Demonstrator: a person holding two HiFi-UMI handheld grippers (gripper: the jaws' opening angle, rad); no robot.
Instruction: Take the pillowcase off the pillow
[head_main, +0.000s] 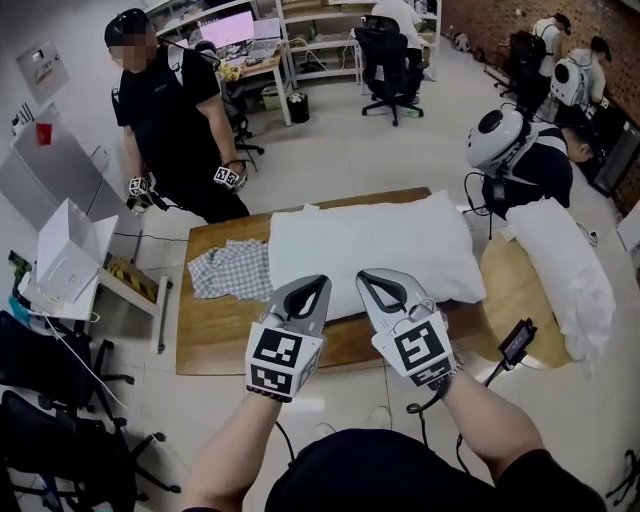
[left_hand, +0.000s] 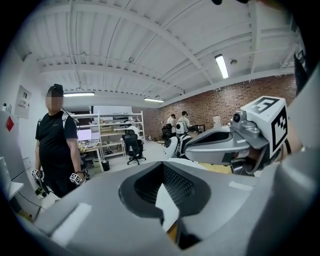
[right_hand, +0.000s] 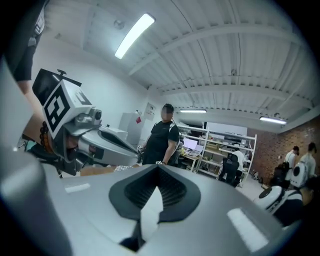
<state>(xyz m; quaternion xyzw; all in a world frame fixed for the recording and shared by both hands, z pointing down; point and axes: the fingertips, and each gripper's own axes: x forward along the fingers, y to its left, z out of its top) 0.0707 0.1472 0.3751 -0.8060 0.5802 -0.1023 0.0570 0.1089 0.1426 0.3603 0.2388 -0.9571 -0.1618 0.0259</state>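
Only the head view shows the pillow (head_main: 370, 250). It lies on the wooden table (head_main: 215, 340), with a checked cloth (head_main: 232, 270) just beside its left end. The left gripper (head_main: 308, 288) and right gripper (head_main: 376, 282) hang over its near edge. Each gripper view shows its jaws together and empty, with the ceiling and a standing person (right_hand: 162, 135) beyond.

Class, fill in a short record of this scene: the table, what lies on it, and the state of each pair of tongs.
table: wooden
pillow: white, lying flat on the table
cloth: checked, at the pillow's left end
left tongs: shut, empty, over the pillow's near edge
right tongs: shut, empty, beside the left tongs
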